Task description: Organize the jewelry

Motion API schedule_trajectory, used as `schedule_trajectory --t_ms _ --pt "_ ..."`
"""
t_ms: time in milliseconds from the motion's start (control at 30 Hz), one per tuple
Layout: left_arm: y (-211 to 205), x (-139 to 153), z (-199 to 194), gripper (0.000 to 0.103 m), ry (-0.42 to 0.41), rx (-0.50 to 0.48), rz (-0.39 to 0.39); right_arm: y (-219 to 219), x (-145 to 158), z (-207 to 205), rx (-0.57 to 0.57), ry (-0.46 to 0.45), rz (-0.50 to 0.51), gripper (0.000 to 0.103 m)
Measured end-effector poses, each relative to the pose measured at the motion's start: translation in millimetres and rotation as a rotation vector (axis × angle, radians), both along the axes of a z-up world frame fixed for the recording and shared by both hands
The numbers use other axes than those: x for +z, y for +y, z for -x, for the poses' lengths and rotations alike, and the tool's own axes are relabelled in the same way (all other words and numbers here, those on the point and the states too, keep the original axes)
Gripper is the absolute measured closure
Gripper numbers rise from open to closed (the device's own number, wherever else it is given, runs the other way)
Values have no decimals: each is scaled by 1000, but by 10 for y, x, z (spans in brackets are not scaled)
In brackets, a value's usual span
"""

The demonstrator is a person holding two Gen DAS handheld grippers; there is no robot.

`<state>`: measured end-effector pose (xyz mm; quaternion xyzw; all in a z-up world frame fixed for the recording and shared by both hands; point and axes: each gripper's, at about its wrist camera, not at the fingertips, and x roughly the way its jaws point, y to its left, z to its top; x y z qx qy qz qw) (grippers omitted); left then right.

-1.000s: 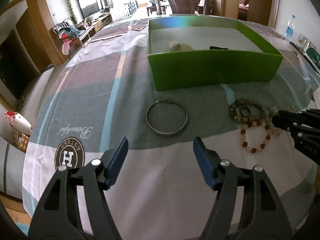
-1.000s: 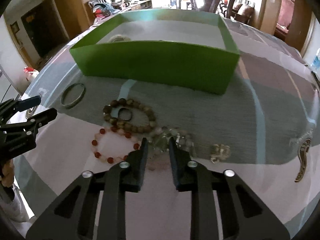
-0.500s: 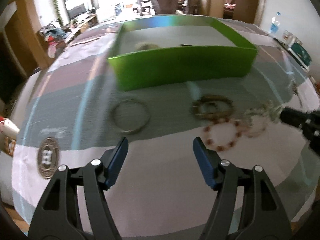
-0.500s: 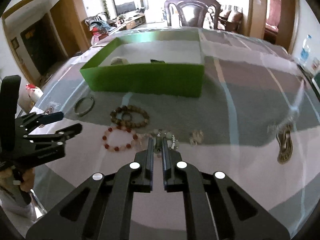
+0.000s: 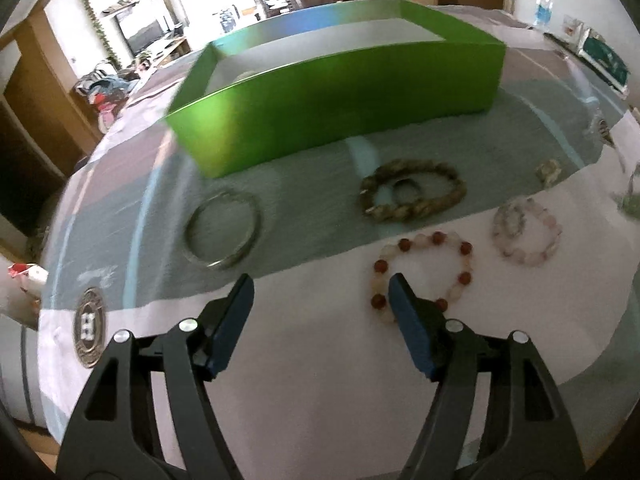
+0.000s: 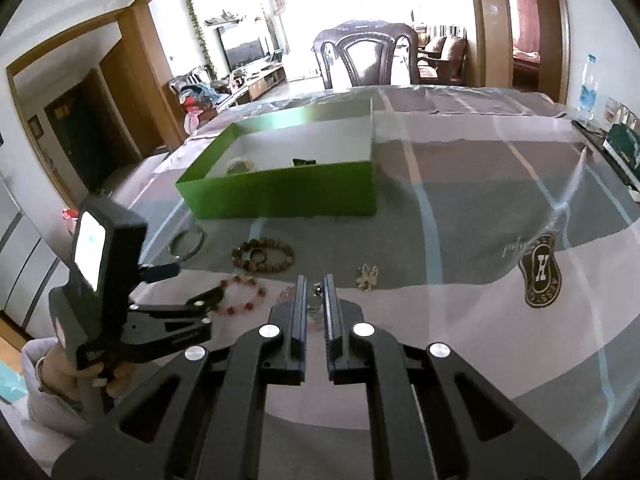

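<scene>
Presently the right gripper [image 6: 316,292], low centre of frame, is clamped on a small clear-beaded piece [image 6: 315,305]. Lower centre, the left gripper [image 5: 320,292] is opening, nothing between; a red-and-white bead bracelet [image 5: 424,272] lies just right, the glossy green box [image 5: 340,100] above.

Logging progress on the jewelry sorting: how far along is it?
Early. The green box holds two small items. The right gripper is shut on a small clear piece. Left: silver bangle, brown bead bracelet, red bead bracelet, pink bracelet.
</scene>
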<state>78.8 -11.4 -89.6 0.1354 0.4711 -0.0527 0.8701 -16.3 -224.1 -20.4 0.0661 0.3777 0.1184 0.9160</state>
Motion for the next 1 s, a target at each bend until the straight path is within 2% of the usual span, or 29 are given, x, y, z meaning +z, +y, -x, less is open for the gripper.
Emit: schedule_trajectory --t_ms 233,333,400,500,633,733,767,867,1000 --pt "337 24 167 33 18 60 -28 38 -224 -74 26 84 -16 94" --pt "425 39 194 33 22 80 -20 -41 -273 -109 -35 98 9 87" --pt "437 50 206 32 21 83 -12 -117 -313 -118 -106 110 56 74" --pt "412 41 217 31 22 77 -6 -162 -416 -123 -140 146 94 72" --pt "360 36 245 29 23 68 -6 -107 -526 -97 -95 181 75 72" --pt "336 32 260 27 22 66 -4 4 -575 -67 -26 199 22 72" --pt "336 32 261 27 22 67 -3 59 -582 -58 -3 201 15 69" --pt "333 38 275 27 22 69 3 214 -587 -25 51 197 27 61" --pt "354 42 266 27 19 69 7 352 -655 -29 65 209 79 61"
